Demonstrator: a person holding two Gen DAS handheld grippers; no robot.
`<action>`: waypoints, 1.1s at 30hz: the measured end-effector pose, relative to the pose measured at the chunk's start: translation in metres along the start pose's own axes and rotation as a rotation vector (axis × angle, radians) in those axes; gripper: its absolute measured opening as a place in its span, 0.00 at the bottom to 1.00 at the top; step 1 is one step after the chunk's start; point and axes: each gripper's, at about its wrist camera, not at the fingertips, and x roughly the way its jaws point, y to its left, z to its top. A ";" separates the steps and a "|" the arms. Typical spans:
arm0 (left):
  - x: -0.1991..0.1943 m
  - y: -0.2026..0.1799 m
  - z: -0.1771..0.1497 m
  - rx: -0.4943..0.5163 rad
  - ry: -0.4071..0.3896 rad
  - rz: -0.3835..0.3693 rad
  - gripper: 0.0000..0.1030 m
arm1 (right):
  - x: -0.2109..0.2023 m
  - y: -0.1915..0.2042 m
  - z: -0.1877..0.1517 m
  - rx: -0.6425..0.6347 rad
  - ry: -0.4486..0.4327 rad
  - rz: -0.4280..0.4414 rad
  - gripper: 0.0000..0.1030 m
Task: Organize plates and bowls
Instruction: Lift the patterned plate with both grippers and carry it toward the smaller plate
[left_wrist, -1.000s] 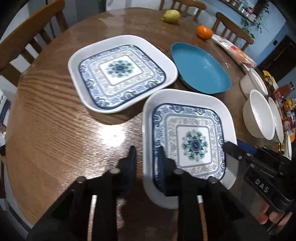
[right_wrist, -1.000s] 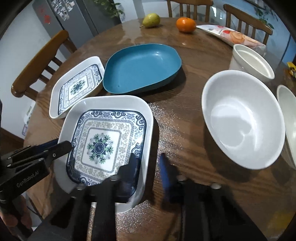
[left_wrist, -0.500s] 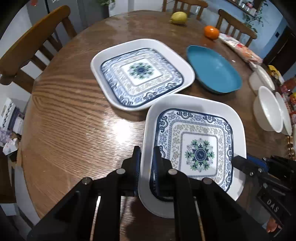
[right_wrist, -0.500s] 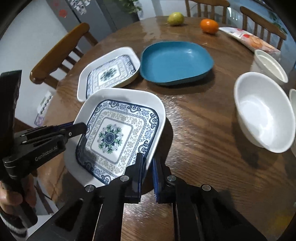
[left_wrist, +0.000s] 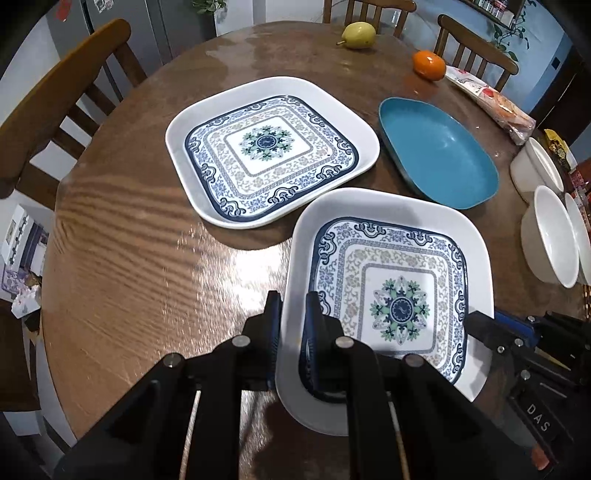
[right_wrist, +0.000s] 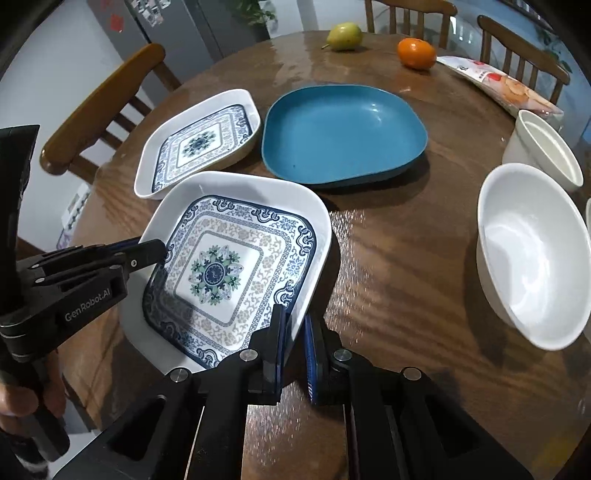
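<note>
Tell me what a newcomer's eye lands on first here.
The near patterned plate, gripped on opposite rims by the left gripper and right gripper. Behind it lies its twin plate and, to the right, a blue dish.

Two patterned square plates (left_wrist: 271, 149) (left_wrist: 391, 291), one blue plate (left_wrist: 439, 149), three white bowls (right_wrist: 532, 251) (right_wrist: 545, 147) (left_wrist: 580, 236), one pear (left_wrist: 357, 35), one orange (left_wrist: 428, 64)
</note>
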 end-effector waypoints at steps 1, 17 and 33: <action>0.001 0.000 0.002 0.004 0.001 0.003 0.11 | 0.001 0.000 0.001 -0.003 -0.001 -0.004 0.10; -0.026 0.054 0.025 -0.193 -0.110 -0.037 0.61 | -0.031 0.007 0.039 -0.098 -0.108 0.023 0.39; 0.018 0.080 0.072 -0.315 -0.060 -0.009 0.27 | 0.083 0.061 0.179 -0.407 -0.047 -0.035 0.37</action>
